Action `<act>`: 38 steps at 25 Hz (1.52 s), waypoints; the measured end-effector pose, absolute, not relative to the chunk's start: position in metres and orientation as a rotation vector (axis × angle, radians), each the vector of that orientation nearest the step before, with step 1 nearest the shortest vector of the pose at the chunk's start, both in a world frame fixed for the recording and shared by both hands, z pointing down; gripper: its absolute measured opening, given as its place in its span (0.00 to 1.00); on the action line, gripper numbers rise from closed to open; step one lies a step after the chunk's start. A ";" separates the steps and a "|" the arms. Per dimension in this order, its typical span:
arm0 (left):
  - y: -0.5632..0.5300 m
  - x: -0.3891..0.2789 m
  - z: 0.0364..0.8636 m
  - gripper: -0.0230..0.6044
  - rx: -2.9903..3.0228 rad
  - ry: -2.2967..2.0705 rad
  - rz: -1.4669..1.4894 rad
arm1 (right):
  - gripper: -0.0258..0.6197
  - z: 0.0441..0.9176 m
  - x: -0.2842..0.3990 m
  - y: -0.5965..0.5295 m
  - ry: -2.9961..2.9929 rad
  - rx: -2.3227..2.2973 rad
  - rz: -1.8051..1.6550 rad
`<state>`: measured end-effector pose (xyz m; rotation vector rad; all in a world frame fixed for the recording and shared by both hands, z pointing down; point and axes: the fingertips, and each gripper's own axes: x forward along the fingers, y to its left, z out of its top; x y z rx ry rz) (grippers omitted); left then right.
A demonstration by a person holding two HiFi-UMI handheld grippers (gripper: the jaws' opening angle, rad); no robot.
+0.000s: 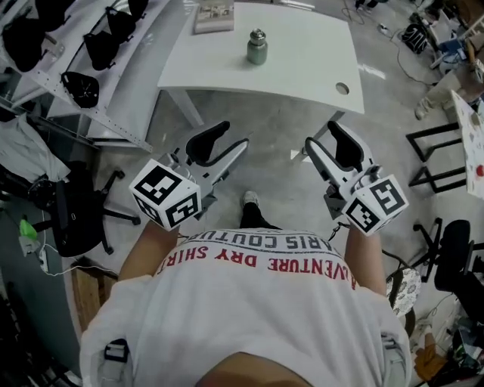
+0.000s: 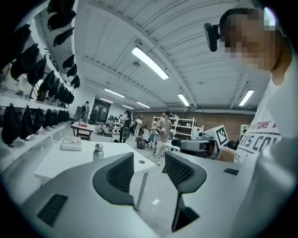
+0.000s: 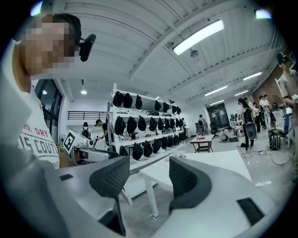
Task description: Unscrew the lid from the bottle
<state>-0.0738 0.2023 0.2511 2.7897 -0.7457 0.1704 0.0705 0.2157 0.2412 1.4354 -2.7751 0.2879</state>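
Bottle (image 1: 257, 47) stands upright on the counter (image 1: 302, 68) at top centre of the frame, well ahead of your tongs. Left tongs (image 1: 231, 141) look slightly nearer than right tongs (image 1: 321, 136); both gape apart, empty.

R gripper (image 3: 146, 173) jaws apart, empty, table (image 3: 217, 162) ahead

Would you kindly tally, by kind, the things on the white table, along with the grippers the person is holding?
bottle: 1
flat box: 1
grippers: 2, the left gripper and the right gripper, both with jaws apart and empty
Total: 4
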 end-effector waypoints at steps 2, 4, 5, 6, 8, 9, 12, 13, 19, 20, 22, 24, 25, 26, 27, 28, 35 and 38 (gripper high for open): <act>0.170 -0.064 0.258 0.42 2.782 -0.743 0.195 | 0.45 0.246 0.082 0.183 -2.758 1.438 0.290; 0.141 -0.056 0.264 0.45 2.776 -0.738 0.213 | 0.47 0.253 0.091 0.151 -2.750 1.447 0.309; 0.128 -0.052 0.267 0.47 2.774 -0.742 0.224 | 0.48 0.257 0.095 0.137 -2.751 1.448 0.325; 0.115 -0.049 0.270 0.49 2.773 -0.751 0.236 | 0.49 0.261 0.098 0.124 -2.753 1.447 0.341; 0.090 -0.042 0.276 0.52 2.769 -0.774 0.259 | 0.51 0.267 0.104 0.101 -2.754 1.443 0.358; 0.079 -0.040 0.279 0.53 2.765 -0.784 0.269 | 0.52 0.269 0.106 0.091 -2.752 1.439 0.358; 0.049 -0.037 0.288 0.56 2.757 -0.818 0.295 | 0.53 0.276 0.108 0.065 -2.737 1.420 0.350; 0.039 -0.038 0.292 0.57 2.759 -0.841 0.307 | 0.53 0.278 0.108 0.058 -2.731 1.416 0.349; 0.001 -0.037 0.325 0.59 2.755 -0.886 0.389 | 0.55 0.297 0.102 0.029 -2.699 1.389 0.353; -0.003 -0.035 0.328 0.59 2.753 -0.874 0.386 | 0.55 0.299 0.101 0.025 -2.697 1.381 0.345; -0.013 -0.032 0.334 0.59 2.755 -0.859 0.390 | 0.55 0.302 0.096 0.016 -2.693 1.365 0.329; -0.025 -0.030 0.341 0.59 2.759 -0.851 0.413 | 0.55 0.306 0.091 0.006 -2.684 1.350 0.320; -0.031 -0.028 0.346 0.59 2.760 -0.843 0.425 | 0.55 0.308 0.089 0.001 -2.680 1.345 0.319; -0.038 -0.026 0.351 0.59 2.763 -0.832 0.436 | 0.55 0.311 0.088 -0.006 -2.677 1.342 0.320; -0.044 -0.024 0.356 0.59 2.767 -0.819 0.447 | 0.55 0.313 0.087 -0.012 -2.676 1.340 0.322; -0.051 -0.021 0.362 0.59 2.771 -0.809 0.457 | 0.55 0.315 0.087 -0.018 -2.674 1.336 0.325; -0.104 -0.006 0.397 0.61 2.764 -0.774 0.497 | 0.55 0.337 0.080 -0.062 -2.647 1.291 0.356; -0.125 -0.001 0.415 0.61 2.758 -0.754 0.536 | 0.55 0.351 0.074 -0.084 -2.620 1.243 0.339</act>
